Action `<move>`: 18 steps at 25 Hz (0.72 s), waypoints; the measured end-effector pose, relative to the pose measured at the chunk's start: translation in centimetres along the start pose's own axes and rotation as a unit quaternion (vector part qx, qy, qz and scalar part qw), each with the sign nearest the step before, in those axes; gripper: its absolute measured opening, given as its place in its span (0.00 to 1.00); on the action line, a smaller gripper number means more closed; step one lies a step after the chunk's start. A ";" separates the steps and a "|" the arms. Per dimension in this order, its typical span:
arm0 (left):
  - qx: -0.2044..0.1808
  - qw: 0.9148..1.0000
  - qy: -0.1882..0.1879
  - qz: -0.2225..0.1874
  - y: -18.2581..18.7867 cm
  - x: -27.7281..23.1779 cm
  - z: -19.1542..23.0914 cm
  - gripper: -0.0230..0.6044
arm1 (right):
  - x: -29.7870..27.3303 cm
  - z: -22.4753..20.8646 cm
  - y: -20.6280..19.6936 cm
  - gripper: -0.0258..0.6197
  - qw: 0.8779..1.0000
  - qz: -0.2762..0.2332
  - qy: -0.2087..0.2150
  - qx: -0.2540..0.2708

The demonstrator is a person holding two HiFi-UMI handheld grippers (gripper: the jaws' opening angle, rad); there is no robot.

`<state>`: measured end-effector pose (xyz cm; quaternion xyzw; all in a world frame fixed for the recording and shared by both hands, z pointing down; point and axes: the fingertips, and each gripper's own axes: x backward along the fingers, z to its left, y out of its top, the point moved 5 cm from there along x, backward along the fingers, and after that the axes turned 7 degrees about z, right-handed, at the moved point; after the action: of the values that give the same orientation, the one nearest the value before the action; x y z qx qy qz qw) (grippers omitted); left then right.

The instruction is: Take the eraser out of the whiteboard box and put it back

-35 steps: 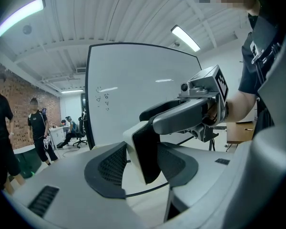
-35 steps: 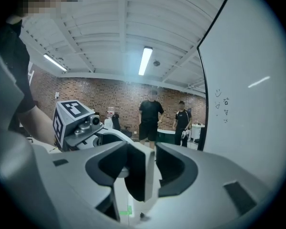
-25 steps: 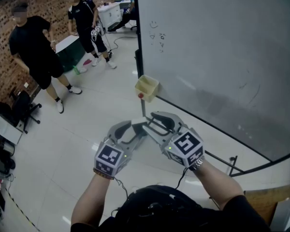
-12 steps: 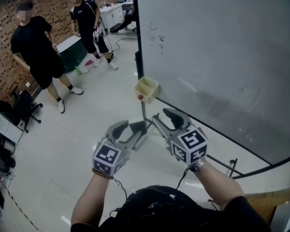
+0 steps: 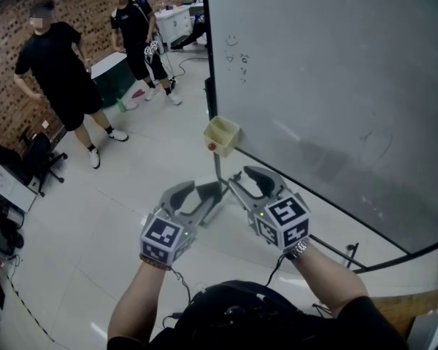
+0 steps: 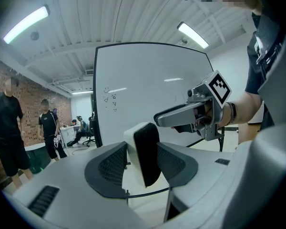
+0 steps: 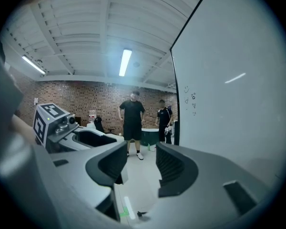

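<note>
The pads [image 6: 112,164] of the left gripper [image 5: 203,197] are closed on the eraser [image 6: 144,152], one pad on each side. The eraser stands nearly upright between them, with its white body to the left and its black felt face to the right, and its top rises above the fingertips. So the eraser is out of the box and sits in this grip.

The right gripper [image 7: 139,165] has its fingers [image 7: 173,165] wide apart. Nothing is between them; through the gap only the pale floor [image 7: 133,185] shows, far behind.

In the head view both grippers point forward and their fingertips are close together. The left gripper view shows the right gripper a little ahead of the eraser and to its right, not touching it.

Beyond both pairs of fingertips, apart from them, the whiteboard box [image 5: 221,133] hangs at the lower edge of the whiteboard [image 5: 336,86], near its left corner. The box is pale yellow and open at the top, and a small red spot shows on its lower left side. What is inside the box I cannot tell.

Further ahead on the board there are a few small drawn marks [image 5: 236,48]. Far to the left of the fingers two people in black clothes [image 5: 58,79] stand on the floor before a brick wall [image 5: 7,86].
</note>
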<state>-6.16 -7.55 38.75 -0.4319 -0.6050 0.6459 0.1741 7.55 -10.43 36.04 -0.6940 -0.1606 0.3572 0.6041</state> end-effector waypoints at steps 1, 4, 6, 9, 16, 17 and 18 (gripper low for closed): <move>0.000 1.000 0.002 0.000 0.0 0.0 0.0 0.34 | 0.0 0.0 -0.1 0.38 1.000 0.001 0.002 0.000; 0.003 1.000 0.006 0.001 -0.2 0.0 -0.2 0.34 | 0.1 0.1 -0.3 0.38 1.000 0.005 0.008 0.002; 0.005 1.000 0.009 0.001 -0.2 -0.1 -0.3 0.34 | 0.1 0.1 -0.4 0.38 1.000 0.008 0.011 0.005; 0.007 1.000 0.014 0.004 -0.2 -0.1 -0.5 0.34 | 0.2 0.1 -0.9 0.38 1.000 0.014 0.013 0.007; 0.014 1.000 0.026 0.001 -0.1 -0.2 -0.6 0.34 | 0.8 0.1 -2.0 0.38 0.999 0.032 0.012 0.013; 0.014 1.000 0.027 0.000 0.0 -0.2 -0.6 0.34 | 0.8 0.1 -2.0 0.38 0.999 0.032 0.012 0.013; 0.013 1.000 0.028 -0.001 0.2 -0.2 -0.6 0.34 | 0.9 0.1 -2.1 0.38 0.999 0.033 0.012 0.013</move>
<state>-5.55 -7.39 38.74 -0.4468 -0.5920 0.6410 0.1976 8.53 -9.36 37.75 -0.6952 -0.1261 0.3705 0.6029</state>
